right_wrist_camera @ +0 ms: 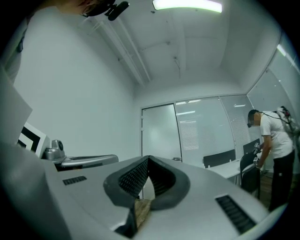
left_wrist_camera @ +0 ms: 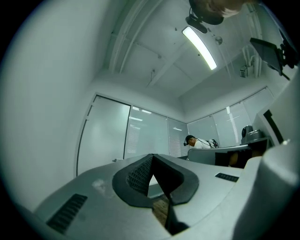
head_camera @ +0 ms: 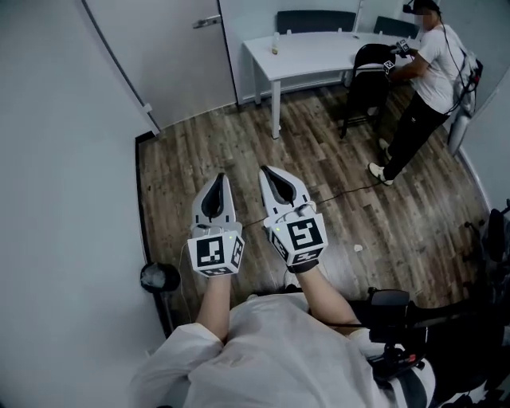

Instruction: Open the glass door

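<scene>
The frosted glass door [head_camera: 175, 64] stands closed in the far wall at the upper left, with a metal lever handle [head_camera: 209, 21] near its right edge. My left gripper [head_camera: 217, 177] and right gripper [head_camera: 267, 169] are side by side over the wooden floor. They point toward the far wall and are well short of the door. Both have their jaws shut with nothing between them. The left gripper view shows its gripper [left_wrist_camera: 152, 155] aimed at the door [left_wrist_camera: 105, 136]. Beyond my right gripper [right_wrist_camera: 148, 157], the right gripper view shows the door [right_wrist_camera: 161, 133] and its handle [right_wrist_camera: 176, 159].
A grey wall [head_camera: 64, 159] runs along the left. To the right of the door stands a white table [head_camera: 319, 52]; a person [head_camera: 430, 72] bends over a black chair [head_camera: 368, 76] beside it. A cable [head_camera: 351, 191] lies on the floor, and a black round stand [head_camera: 159, 277] sits by the left wall.
</scene>
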A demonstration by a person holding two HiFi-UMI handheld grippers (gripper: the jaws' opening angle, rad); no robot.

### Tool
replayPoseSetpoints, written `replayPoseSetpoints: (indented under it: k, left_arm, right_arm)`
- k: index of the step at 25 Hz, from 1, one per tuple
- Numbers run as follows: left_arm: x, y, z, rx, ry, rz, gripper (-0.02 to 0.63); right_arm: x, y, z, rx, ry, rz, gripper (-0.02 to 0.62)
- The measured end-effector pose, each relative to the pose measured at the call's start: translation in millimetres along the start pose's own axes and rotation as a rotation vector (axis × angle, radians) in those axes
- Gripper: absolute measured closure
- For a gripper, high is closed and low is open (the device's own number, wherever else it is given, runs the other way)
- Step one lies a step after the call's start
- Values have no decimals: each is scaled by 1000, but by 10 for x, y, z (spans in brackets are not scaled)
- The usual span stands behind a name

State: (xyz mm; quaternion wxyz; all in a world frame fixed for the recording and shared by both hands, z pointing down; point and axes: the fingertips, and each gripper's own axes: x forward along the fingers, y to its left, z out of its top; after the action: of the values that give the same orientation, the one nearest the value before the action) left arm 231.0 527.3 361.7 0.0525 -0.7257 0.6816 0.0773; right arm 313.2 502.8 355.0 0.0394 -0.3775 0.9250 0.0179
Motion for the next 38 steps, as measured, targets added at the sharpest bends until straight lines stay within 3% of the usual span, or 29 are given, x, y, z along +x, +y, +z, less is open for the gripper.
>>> replayPoseSetpoints:
  k: [8,13,16,22,26,32,38]
  left_arm:
    - [589,-438,-88,7,2,16,604]
    - [733,-551,-438,32,106,32,604]
    - [861,-463,-511,27,121,28,604]
    - [1405,-8,-637,-25,106,27,604]
    - [1830,475,-472,-55,34,-5,604]
    - [2145,1462,-331,-43,-66,32,604]
    - [2535,1861,-699,-86,-2,57,604]
  right_arm:
    - [119,-807,13,14,-14,1,594]
    - [232,-1008,-259,72,32,34,594]
    - [399,-1023,-328,80,41,46,594]
    - [1086,-1128,-510,70,78,54,594]
    - [1689,-981,-358,41,42,94,594]
    - [2523,-710,-254,-124,7,62,594]
    - [3022,-834,-567,-70,79,59,594]
